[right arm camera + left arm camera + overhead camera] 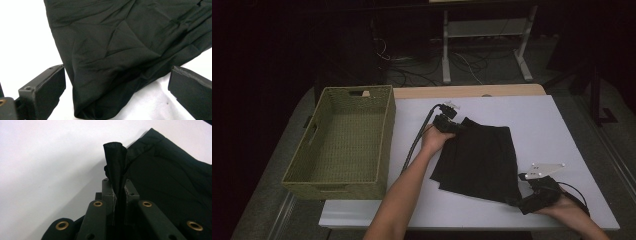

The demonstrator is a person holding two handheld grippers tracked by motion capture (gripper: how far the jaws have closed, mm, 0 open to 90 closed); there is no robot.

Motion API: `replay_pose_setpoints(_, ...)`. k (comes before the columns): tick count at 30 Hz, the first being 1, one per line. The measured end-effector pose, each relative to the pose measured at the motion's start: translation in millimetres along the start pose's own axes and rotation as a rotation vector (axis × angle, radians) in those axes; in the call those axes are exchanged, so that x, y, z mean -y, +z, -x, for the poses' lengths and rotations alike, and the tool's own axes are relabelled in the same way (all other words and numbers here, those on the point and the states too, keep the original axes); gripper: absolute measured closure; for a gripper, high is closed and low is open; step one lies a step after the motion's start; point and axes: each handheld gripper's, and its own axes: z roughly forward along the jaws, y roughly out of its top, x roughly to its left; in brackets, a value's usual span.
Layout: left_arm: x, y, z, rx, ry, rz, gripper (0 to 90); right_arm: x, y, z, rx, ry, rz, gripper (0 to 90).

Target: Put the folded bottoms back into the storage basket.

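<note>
A black folded garment (479,160) lies on the white table (542,120), right of centre. My left gripper (457,127) is at its far left corner, shut on a pinched fold of the black cloth (115,165) that stands up between the jaws. My right gripper (516,201) sits at the garment's near right corner, jaws wide apart. In the right gripper view the corner of the garment (105,75) lies between the two fingers (42,90), which do not press on it.
An empty green woven basket (384,150) stands at the table's left side. A wooden strip (472,91) runs along the far edge. Beyond it are a desk frame (484,35) and cables on the dark floor.
</note>
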Motion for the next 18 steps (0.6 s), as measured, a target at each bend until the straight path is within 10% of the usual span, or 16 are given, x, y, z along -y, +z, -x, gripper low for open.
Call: replay_pose_setpoints(18,4.1,-10.0,-2.4,-0.007,-0.014,0.038,81.8,-4.3,3.8,-7.7,0.042,-0.063,-0.039,40.2)
